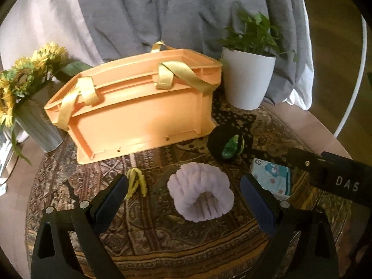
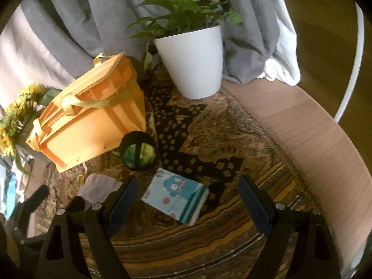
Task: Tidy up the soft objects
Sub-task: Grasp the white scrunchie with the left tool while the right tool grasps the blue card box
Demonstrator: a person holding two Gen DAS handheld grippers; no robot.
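Note:
An orange crate (image 1: 139, 107) with yellow straps stands on the patterned cloth; it also shows in the right wrist view (image 2: 93, 121). A fluffy lilac band (image 1: 200, 195) lies between the fingers of my open, empty left gripper (image 1: 183, 183). A thin yellow hair tie (image 1: 136, 182) lies by the left finger. A black and green scrunchie (image 1: 226, 144) lies by the crate's right corner. A light blue folded cloth with a cartoon (image 2: 176, 197) lies between the fingers of my open, empty right gripper (image 2: 188, 186), whose body (image 1: 330, 174) shows in the left wrist view.
A white pot with a green plant (image 1: 247, 79) stands behind right of the crate. A grey vase of sunflowers (image 1: 34, 116) stands at its left. Grey and white bedding (image 1: 162, 11) lies behind. The round wooden table rim (image 2: 313, 139) curves on the right.

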